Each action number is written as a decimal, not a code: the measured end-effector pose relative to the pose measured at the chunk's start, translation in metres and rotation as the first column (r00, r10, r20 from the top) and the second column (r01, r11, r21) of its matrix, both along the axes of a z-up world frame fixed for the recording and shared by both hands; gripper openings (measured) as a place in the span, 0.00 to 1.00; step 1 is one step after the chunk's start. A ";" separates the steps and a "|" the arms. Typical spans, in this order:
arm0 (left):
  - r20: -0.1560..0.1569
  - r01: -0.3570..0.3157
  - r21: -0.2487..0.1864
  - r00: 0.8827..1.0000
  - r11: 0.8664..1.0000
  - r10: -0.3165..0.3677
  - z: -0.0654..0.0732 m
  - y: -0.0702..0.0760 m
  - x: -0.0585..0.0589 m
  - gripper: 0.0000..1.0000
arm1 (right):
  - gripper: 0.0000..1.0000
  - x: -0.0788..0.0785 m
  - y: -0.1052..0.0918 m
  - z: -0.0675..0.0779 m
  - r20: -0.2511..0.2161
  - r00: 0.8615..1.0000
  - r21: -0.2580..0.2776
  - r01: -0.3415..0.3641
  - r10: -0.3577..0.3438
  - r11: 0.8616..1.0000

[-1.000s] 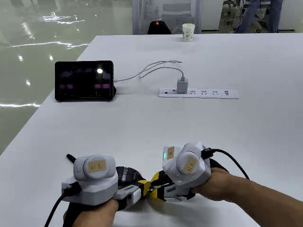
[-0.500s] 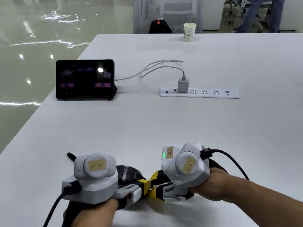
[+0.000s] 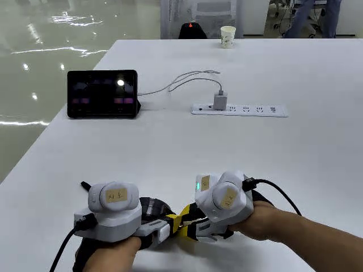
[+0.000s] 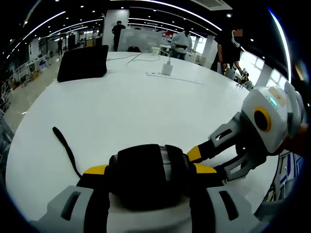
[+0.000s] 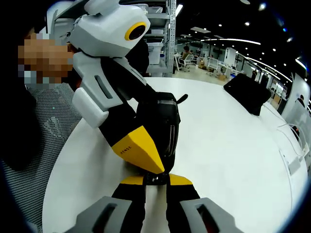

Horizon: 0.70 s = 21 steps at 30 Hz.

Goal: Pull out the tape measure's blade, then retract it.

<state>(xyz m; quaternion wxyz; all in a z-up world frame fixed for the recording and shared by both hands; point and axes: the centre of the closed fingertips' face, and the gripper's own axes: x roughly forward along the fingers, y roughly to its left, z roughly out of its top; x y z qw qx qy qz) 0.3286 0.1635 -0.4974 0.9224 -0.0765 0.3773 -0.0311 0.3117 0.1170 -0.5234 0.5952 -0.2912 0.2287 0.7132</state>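
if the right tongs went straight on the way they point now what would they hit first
The tape measure: its black case sits right ahead of the right tongs, held by the left tongs.

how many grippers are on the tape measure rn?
2. The left gripper clamps the tape measure by its black body, one jaw on each side. The right gripper is pinched at the case's edge, apparently on the blade tip.

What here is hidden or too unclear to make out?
- Blade of the tape measure: right gripper view, covered by jaw tips of the right gripper.
- Its case: head view, mostly behind the grippers' bodies.
- Screen of the tablet: head view, too dim.
- Print on the paper cup: head view, too small.
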 end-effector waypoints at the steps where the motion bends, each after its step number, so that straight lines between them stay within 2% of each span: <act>1: 0.000 -0.001 -0.003 1.000 1.000 0.001 0.000 0.000 0.000 0.62 | 0.12 0.000 0.000 0.000 -0.002 1.000 0.002 0.001 -0.001 1.000; 10: -0.008 -0.004 -0.006 1.000 1.000 0.004 0.000 0.000 0.000 0.63 | 0.13 0.000 0.001 0.000 -0.005 1.000 0.000 0.003 -0.003 1.000; 21: -0.015 -0.003 -0.016 1.000 1.000 0.003 0.000 0.001 0.000 0.63 | 0.14 0.002 0.001 0.002 0.016 1.000 -0.001 -0.001 0.001 1.000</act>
